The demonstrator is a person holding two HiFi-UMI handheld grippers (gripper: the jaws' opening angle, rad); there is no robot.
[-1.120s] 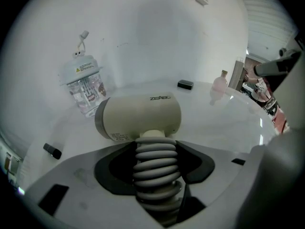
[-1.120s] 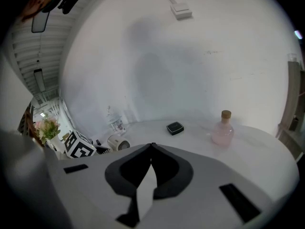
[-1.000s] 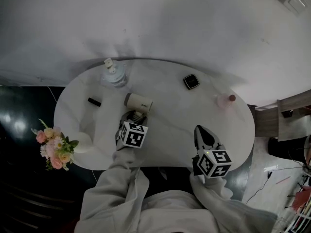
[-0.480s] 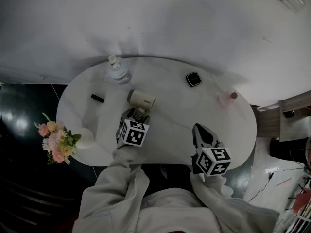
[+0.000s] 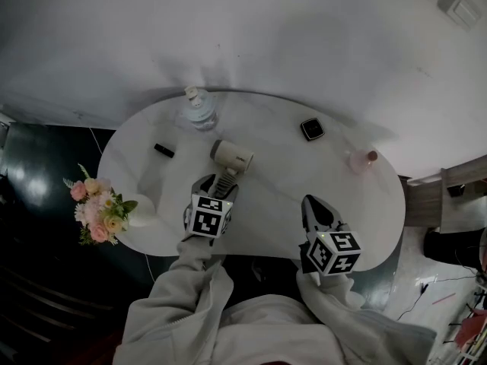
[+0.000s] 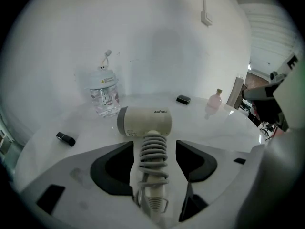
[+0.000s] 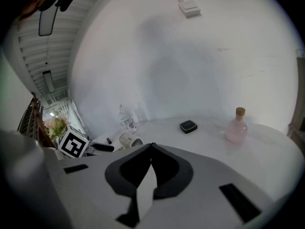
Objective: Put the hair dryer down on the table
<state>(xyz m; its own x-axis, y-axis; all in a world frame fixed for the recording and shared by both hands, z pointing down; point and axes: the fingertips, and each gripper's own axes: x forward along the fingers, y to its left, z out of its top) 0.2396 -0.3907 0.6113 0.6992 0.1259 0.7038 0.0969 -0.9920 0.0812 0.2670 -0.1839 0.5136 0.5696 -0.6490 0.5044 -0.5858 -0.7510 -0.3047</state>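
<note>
Left fingers [image 6: 112, 173], just opened, flank hair dryer [image 6: 145, 120] handle.

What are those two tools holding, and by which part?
Nothing is held. The fingers of the left gripper have just been opening; the hair dryer lies on the table, its handle between them, ungripped. The right gripper is shut, empty.

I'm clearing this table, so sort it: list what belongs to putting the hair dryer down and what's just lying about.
Job: hair dryer, lying on the table; left gripper, jaws have just been opening, dryer handle between them.
Lying about: clear bottle, black tube, black case, pink bottle, vase of flowers, right gripper (shut).
</note>
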